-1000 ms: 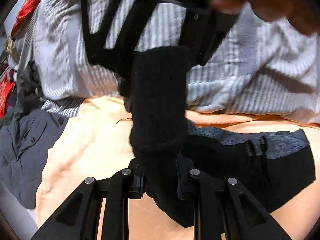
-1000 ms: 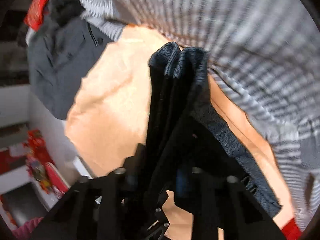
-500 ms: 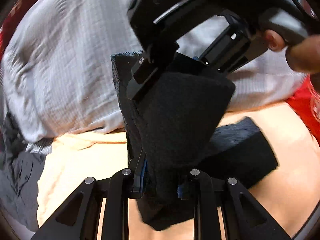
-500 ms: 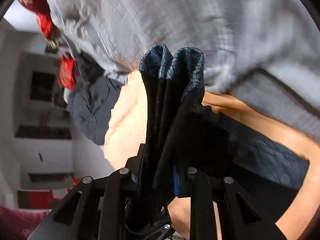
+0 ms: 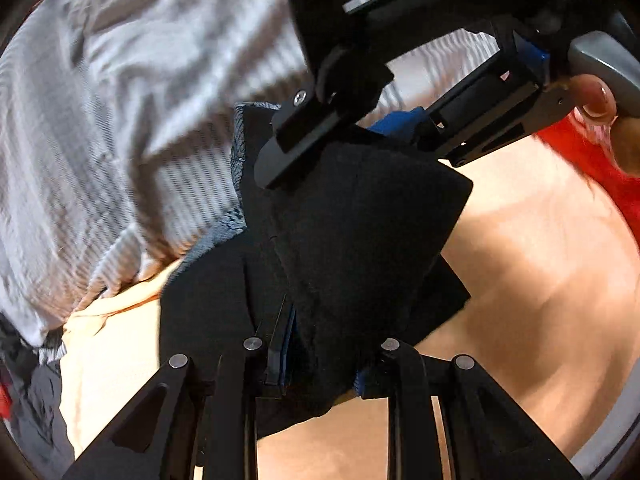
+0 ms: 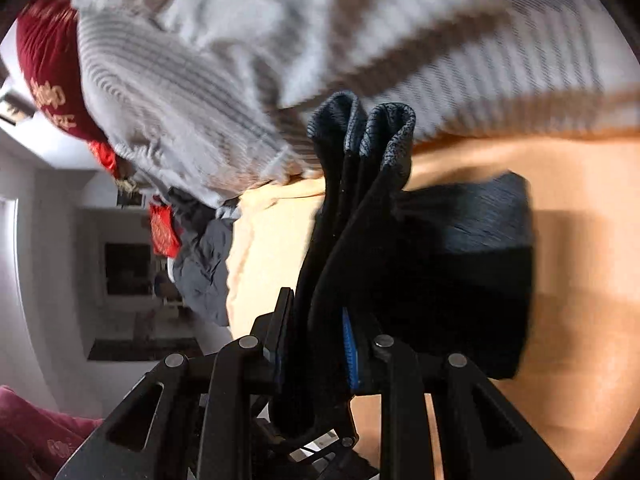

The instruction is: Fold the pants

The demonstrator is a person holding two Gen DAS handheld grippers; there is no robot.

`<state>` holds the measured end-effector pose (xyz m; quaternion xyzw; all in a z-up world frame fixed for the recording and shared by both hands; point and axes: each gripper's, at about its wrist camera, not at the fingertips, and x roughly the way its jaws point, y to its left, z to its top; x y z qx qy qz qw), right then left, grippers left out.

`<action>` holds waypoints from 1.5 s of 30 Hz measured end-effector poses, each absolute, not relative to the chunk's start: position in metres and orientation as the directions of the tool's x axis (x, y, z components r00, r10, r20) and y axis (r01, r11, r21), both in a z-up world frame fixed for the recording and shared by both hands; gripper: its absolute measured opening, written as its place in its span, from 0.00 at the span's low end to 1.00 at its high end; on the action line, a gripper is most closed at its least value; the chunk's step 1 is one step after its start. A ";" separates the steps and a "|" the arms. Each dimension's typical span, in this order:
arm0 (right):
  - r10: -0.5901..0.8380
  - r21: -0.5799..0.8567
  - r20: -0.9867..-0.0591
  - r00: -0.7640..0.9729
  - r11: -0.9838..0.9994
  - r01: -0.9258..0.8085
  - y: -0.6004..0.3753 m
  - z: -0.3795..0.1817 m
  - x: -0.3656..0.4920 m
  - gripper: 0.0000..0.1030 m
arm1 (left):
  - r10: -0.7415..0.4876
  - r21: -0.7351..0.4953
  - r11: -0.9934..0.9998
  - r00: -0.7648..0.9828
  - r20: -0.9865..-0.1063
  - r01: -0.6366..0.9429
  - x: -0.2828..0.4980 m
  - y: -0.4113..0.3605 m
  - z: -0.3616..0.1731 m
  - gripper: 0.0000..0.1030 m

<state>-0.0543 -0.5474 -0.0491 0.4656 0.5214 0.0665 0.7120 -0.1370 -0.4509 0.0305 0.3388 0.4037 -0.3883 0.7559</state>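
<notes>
The black pants [image 5: 360, 248] with a grey-blue waistband hang bunched between both grippers above an orange sheet [image 5: 540, 280]. My left gripper [image 5: 320, 364] is shut on a thick fold of them. My right gripper [image 6: 316, 344] is shut on several stacked layers of the pants [image 6: 360, 208]; their grey-blue edges stick up past the fingers. In the left wrist view the right gripper [image 5: 344, 132] comes in from above, close by, clamped on the same bundle. The rest of the pants [image 6: 460, 272] lies folded on the sheet.
A white and grey striped blanket [image 5: 120, 120] lies crumpled behind the pants. A dark grey shirt [image 6: 204, 268] lies at the sheet's left edge. Red cloth [image 5: 592, 164] shows at the right, and a red cushion [image 6: 44, 76] at the far left.
Both grippers have swung with the pants, and the right gripper has come closer to the left one. The held fabric is folded over more. Both stay shut.
</notes>
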 end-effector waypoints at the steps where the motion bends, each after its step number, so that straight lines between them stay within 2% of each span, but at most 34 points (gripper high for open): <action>1: 0.578 0.736 -0.677 0.455 0.537 0.413 -0.555 -0.058 -0.063 0.24 | -0.303 0.207 0.459 0.372 -0.878 0.864 -0.141 -0.455 0.024 0.23; 8: 0.572 0.756 -0.653 0.497 0.444 0.482 -0.580 -0.100 -0.099 0.24 | -0.255 0.267 0.415 0.393 -0.883 0.870 -0.163 -0.473 -0.003 0.23; 12: 0.548 0.704 -0.703 0.453 0.448 0.551 -0.589 -0.125 -0.112 0.24 | -0.225 0.323 0.387 0.428 -0.875 0.864 -0.170 -0.478 -0.011 0.25; 14: 0.551 0.705 -0.698 0.458 0.417 0.573 -0.593 -0.133 -0.120 0.26 | -0.224 0.330 0.373 0.429 -0.875 0.867 -0.169 -0.475 -0.010 0.31; 15: 0.549 0.708 -0.696 0.464 0.412 0.574 -0.595 -0.134 -0.126 0.27 | -0.228 0.317 0.367 0.415 -0.881 0.875 -0.167 -0.472 -0.008 0.41; 16: 0.540 0.702 -0.704 0.462 0.423 0.573 -0.600 -0.134 -0.131 0.27 | -0.229 0.299 0.368 0.398 -0.888 0.880 -0.165 -0.469 -0.005 0.58; 17: 0.529 0.689 -0.717 0.454 0.436 0.579 -0.598 -0.133 -0.131 0.29 | -0.232 0.275 0.382 0.379 -0.896 0.882 -0.163 -0.462 0.000 0.63; 20: 0.504 0.645 -0.755 0.419 0.454 0.615 -0.597 -0.129 -0.136 0.39 | -0.251 0.225 0.387 0.337 -0.908 0.894 -0.156 -0.446 0.010 0.65; 22: 0.463 0.598 -0.794 0.395 0.476 0.645 -0.596 -0.121 -0.142 0.50 | -0.264 0.194 0.403 0.317 -0.911 0.894 -0.149 -0.433 0.019 0.65; 26: 0.307 0.435 -0.900 0.310 0.572 0.696 -0.587 -0.092 -0.152 0.52 | -0.252 0.127 0.523 0.295 -0.922 0.843 -0.112 -0.410 0.033 0.65; 27: 0.275 0.407 -0.913 0.299 0.593 0.695 -0.584 -0.083 -0.156 0.52 | -0.239 0.116 0.553 0.290 -0.927 0.825 -0.102 -0.406 0.033 0.65; 28: 0.230 0.371 -0.928 0.292 0.625 0.687 -0.576 -0.072 -0.154 0.48 | -0.221 0.100 0.597 0.283 -0.933 0.796 -0.088 -0.401 0.032 0.65; 31: 0.158 0.323 -0.941 0.298 0.676 0.662 -0.564 -0.049 -0.151 0.26 | -0.187 0.059 0.694 0.259 -0.948 0.718 -0.054 -0.389 0.028 0.65; 33: 0.145 0.321 -0.940 0.310 0.688 0.651 -0.559 -0.041 -0.148 0.23 | -0.170 0.038 0.737 0.240 -0.956 0.674 -0.036 -0.382 0.022 0.65; 36: 0.145 0.302 -0.946 0.291 0.724 0.620 -0.533 -0.044 -0.127 0.22 | -0.143 0.010 0.776 0.190 -0.971 0.631 -0.020 -0.374 0.004 0.65; 39: 0.095 0.202 -0.973 0.211 0.791 0.577 -0.513 -0.058 -0.116 0.22 | -0.142 -0.042 0.805 0.123 -0.982 0.591 -0.012 -0.366 -0.015 0.65; 42: 0.071 0.146 -0.986 0.151 0.803 0.578 -0.504 -0.079 -0.114 0.22 | -0.159 -0.068 0.805 0.105 -0.982 0.589 -0.016 -0.365 -0.020 0.71; 45: 0.090 0.166 -0.984 0.153 0.769 0.617 -0.508 -0.091 -0.118 0.22 | -0.150 -0.057 0.801 0.107 -0.983 0.596 -0.020 -0.369 -0.022 0.74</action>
